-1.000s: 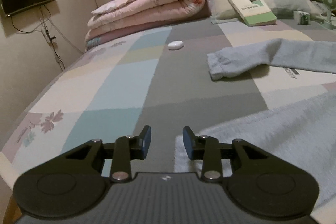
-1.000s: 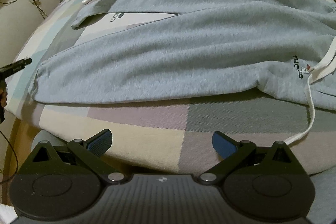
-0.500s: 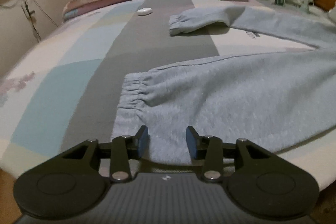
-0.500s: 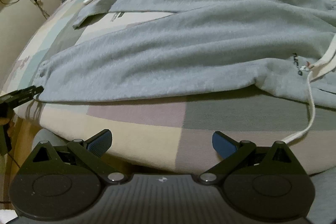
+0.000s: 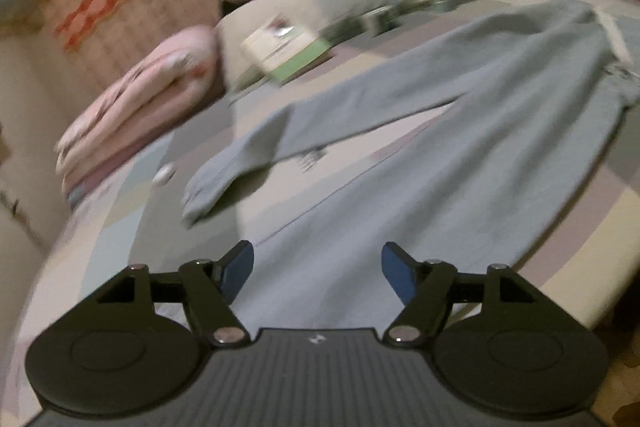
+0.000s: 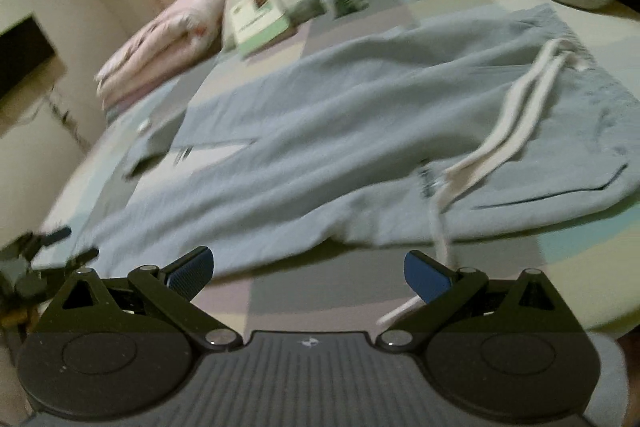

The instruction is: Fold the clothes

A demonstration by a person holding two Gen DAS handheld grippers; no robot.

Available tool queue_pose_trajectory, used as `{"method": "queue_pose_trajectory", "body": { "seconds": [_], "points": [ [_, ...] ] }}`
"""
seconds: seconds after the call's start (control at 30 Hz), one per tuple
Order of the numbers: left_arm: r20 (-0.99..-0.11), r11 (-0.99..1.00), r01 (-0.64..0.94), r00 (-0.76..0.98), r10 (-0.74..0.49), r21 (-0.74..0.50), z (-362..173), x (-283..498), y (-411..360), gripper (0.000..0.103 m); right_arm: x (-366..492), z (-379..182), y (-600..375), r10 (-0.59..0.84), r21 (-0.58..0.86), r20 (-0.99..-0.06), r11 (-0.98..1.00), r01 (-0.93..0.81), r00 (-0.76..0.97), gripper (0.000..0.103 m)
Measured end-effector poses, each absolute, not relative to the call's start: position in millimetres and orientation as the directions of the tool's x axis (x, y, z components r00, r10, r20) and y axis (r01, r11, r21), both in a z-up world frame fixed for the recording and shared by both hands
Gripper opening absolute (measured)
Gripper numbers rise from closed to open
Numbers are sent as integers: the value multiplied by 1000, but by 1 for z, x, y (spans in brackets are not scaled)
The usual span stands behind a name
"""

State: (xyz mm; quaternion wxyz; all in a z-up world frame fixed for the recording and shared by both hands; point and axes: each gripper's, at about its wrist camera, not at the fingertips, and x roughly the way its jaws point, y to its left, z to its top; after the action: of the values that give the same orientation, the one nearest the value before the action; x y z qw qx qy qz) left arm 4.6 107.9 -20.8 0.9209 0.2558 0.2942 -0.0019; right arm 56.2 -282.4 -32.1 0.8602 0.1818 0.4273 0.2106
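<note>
Grey sweatpants (image 6: 320, 131) spread flat and full length across bed (image 6: 320, 291), legs apart toward quilt side, waistband and white drawstring (image 6: 516, 131) toward right. No fold visible anywhere in the cloth; folding all left to do, as far as shown. Left gripper (image 5: 316, 271) spread open over near leg, nothing between pads; contact with cloth not settled. Right gripper (image 6: 308, 271) likewise released, empty, hovering at bed edge below waist. Both views motion-blurred: cuffs, pocket seam, small print on cloth hard to read. Near cuff hidden under left gripper body. Drawstring end cut off behind right finger.
</note>
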Motion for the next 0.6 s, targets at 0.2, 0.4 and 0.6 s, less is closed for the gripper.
{"method": "queue_pose_trajectory", "body": {
  "seconds": [0.2, 0.4, 0.6],
  "points": [
    [-542, 858, 193, 833, 114, 476, -27, 11, 70, 72, 81, -54, -314, 548, 582, -637, 803, -128, 542, 103],
    [-563, 875, 179, 817, 123, 451, -33, 11, 67, 72, 98, -77, -332, 618, 684, -595, 725, -79, 514, 103],
    [-553, 879, 155, 821, 138, 450, -33, 11, 71, 74, 104, -87, -333, 736, 812, -490, 580, -62, 468, 103]
  ]
}}
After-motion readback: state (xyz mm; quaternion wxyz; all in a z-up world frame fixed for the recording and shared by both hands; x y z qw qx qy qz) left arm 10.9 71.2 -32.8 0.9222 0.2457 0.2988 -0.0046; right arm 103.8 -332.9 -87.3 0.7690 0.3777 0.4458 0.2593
